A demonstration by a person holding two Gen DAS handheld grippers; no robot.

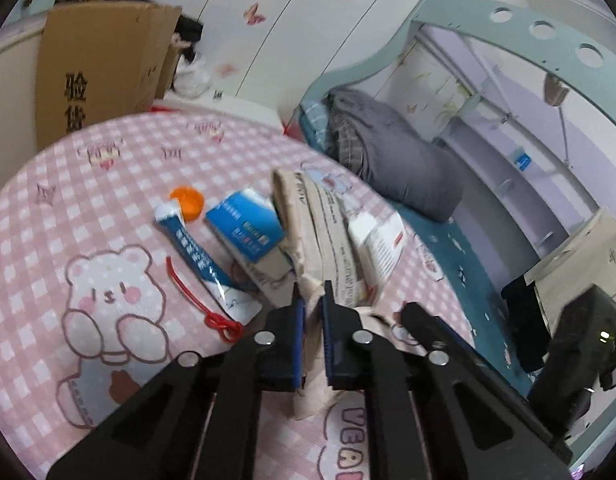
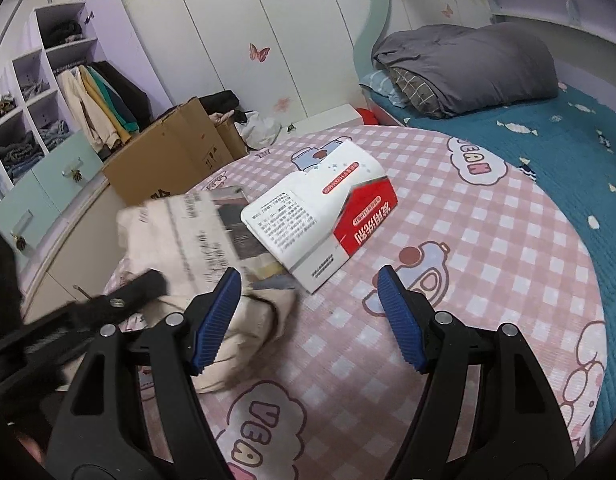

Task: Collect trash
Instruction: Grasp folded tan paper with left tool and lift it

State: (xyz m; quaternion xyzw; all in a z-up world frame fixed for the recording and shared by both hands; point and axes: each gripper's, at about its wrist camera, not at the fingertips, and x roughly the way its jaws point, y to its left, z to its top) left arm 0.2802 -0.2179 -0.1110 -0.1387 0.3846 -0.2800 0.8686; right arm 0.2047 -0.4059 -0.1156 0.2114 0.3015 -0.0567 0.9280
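Pinching the cloth bag [image 1: 314,292] by its near edge, your left gripper [image 1: 312,300] has its blue pads pressed onto the beige fabric, which bunches between them and hangs out below. From the left wrist view the bag's long axis runs away from you, near to far, with its printed side up, and it lies on the pink checked mat [image 1: 107,184]. Left of the bag sits a blue box [image 1: 245,224], its long axis slanting from far left to near right. Left of that lies a blue tube [image 1: 203,258], slanting the same way, its far end just beside an orange cap [image 1: 187,202]. A red cord [image 1: 205,304] lies just left of the tube, running alongside it. Right of the bag is the white and red box [image 1: 378,242].

Your right gripper [image 2: 310,312] hovers with fingers spread wide and nothing between them. In its view the white and red box [image 2: 324,220] lies just beyond the fingertips, long axis slanting from far left to near right, with the bag [image 2: 187,240] to its left.
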